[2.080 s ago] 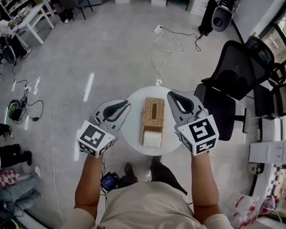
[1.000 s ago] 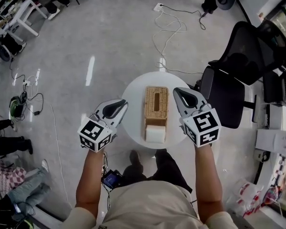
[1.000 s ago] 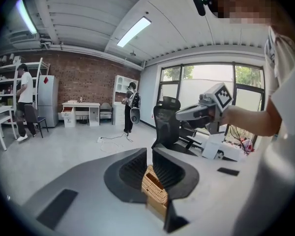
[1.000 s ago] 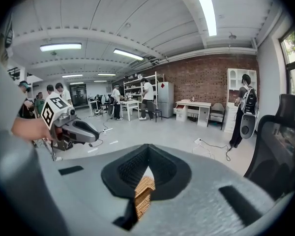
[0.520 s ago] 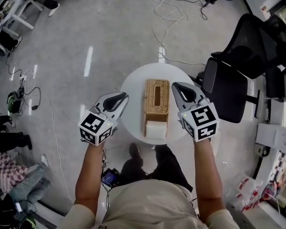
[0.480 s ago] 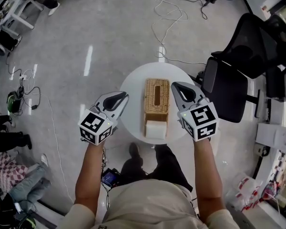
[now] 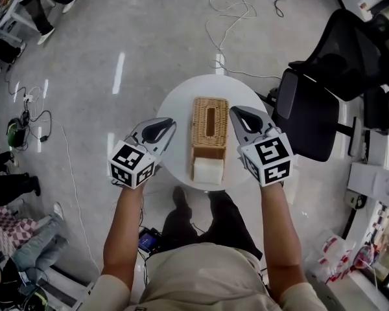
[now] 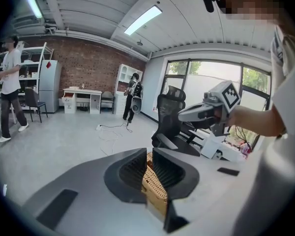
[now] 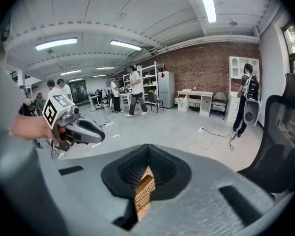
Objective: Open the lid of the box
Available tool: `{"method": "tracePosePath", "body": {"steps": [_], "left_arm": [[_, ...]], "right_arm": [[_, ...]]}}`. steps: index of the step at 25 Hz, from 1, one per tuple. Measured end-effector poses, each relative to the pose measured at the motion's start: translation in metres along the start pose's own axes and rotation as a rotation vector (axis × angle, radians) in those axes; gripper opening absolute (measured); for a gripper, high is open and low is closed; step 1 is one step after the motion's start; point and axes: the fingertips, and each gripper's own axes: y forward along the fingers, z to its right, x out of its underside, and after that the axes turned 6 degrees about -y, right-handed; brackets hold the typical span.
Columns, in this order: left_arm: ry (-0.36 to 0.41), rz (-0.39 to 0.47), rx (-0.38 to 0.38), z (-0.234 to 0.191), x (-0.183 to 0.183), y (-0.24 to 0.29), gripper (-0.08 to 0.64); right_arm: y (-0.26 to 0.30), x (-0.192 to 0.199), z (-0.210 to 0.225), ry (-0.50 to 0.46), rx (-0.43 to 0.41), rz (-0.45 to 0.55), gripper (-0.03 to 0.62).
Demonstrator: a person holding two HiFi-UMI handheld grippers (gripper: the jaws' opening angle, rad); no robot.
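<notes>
Sinking toward the round white tabletop [image 7: 174, 102], both grippers now hang lower than a second ago, and the woven box has not moved between them. That reads as the end of the approach: nothing touches the lid yet, so the opening has not begun.

The left gripper [image 7: 163, 127] hovers over the tabletop's left edge, near the box but apart from it. Its jaws are drawn together to a thin slit with nothing gripped; its own view only shows the weave beyond them.

The box [image 7: 209, 125] lies lengthwise in the middle of the tabletop with its lid still on. A narrow slot runs along the top, dark inside, so I cannot tell what it holds. A white block [image 7: 207, 169] sits against its near end; what it is stays unclear.

The right gripper [image 7: 241, 116] hovers just beside the box's right flank, jaws closed on nothing. Farther right stands a black office chair [image 7: 311, 118].
</notes>
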Motion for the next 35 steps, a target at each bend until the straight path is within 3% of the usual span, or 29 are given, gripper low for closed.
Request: {"method": "tracePosePath", "body": {"steps": [35], "left_arm": [[-0.113,-0.119,-0.021,0.005,0.091,0.063,0.037]], "right_arm": [[0.022,0.082,0.002,0.041,-0.054,-0.066,-0.006]]}}
